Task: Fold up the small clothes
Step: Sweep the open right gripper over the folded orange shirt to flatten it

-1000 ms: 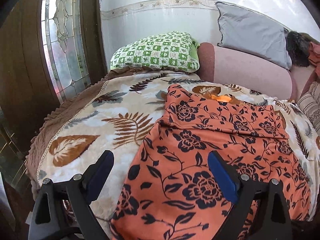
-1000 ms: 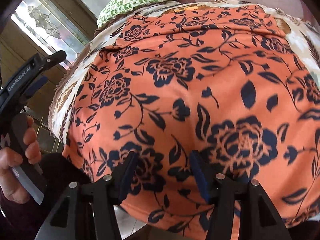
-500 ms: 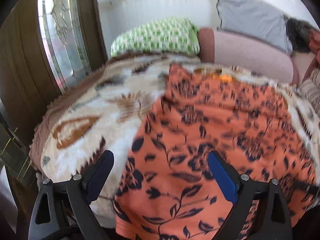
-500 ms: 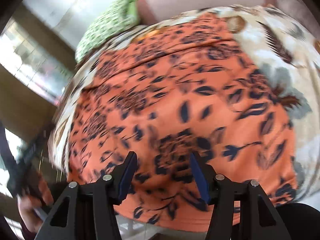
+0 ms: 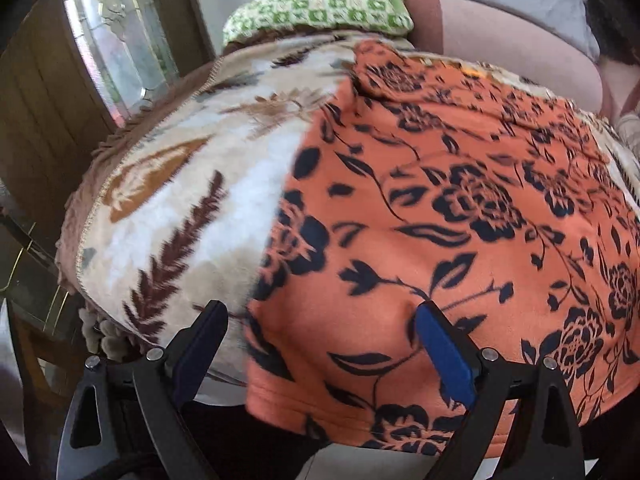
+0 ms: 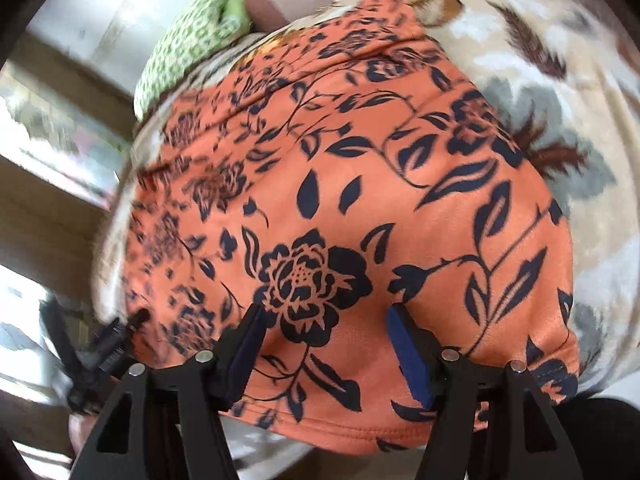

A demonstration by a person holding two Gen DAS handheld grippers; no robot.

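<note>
On the leaf-print blanket lies one orange floral garment, spread flat, its near hem hanging over the edge. My left gripper stands wide above that hem's left corner, nothing clamped. My right gripper, jaws just widening, straddles the hem without pinching; one green pillow lies beyond.

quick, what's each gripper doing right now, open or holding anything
Left gripper: open, holding nothing, over the near edge of the orange floral garment.
Right gripper: open, jaws just widened, above the garment, nothing gripped.
</note>
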